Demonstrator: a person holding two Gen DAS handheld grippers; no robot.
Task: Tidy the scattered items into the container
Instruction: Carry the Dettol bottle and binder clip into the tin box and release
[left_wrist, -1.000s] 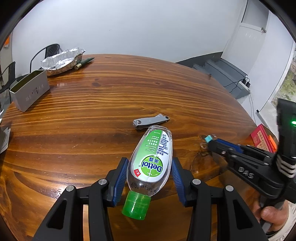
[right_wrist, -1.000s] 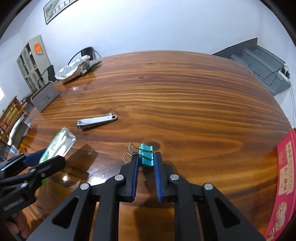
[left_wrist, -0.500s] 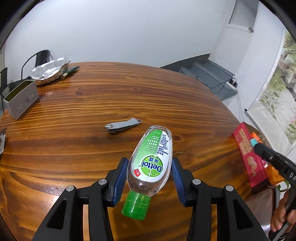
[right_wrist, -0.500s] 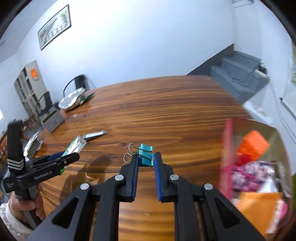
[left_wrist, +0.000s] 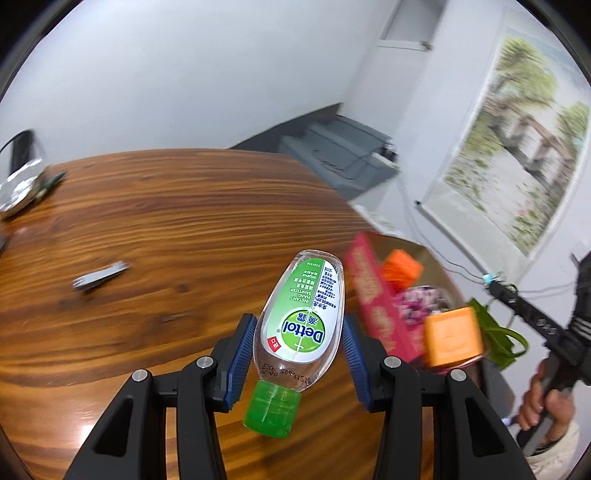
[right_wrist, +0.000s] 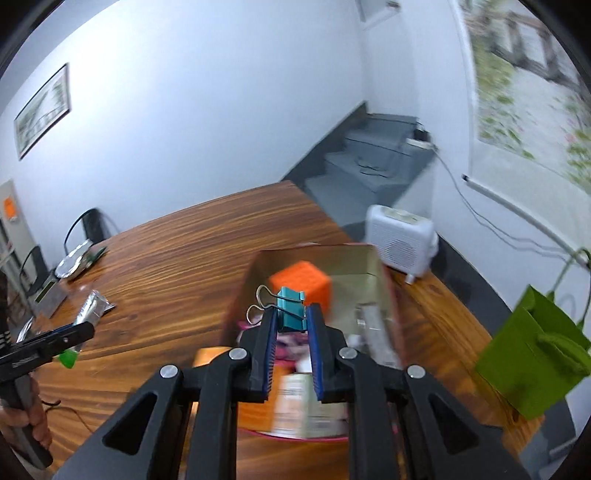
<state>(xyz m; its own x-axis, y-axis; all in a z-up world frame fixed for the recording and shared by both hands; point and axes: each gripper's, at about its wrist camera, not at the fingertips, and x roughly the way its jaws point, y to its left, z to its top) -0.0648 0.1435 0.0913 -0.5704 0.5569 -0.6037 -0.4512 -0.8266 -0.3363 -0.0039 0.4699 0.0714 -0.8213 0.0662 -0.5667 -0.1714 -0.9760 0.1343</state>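
My left gripper (left_wrist: 298, 328) is shut on a clear Dettol sanitizer bottle (left_wrist: 301, 325) with a green cap, held above the wooden table (left_wrist: 166, 206). My right gripper (right_wrist: 291, 317) is shut on a teal binder clip (right_wrist: 291, 308) and holds it above the open red box (right_wrist: 388, 295). The box also shows in the left wrist view (left_wrist: 373, 295), to the right of the bottle. It holds an orange cube (right_wrist: 301, 284) and several other items. A grey nail clipper (left_wrist: 100, 275) lies on the table at left.
A foil tray (right_wrist: 75, 260) and a grey box (right_wrist: 48, 295) sit at the table's far end. A green paper bag (right_wrist: 532, 350) stands right of the red box. A white heater (right_wrist: 400, 240) stands beyond the table.
Both grippers have swung right with their loads. The right gripper is now over the red box. The box has come into the left wrist view.
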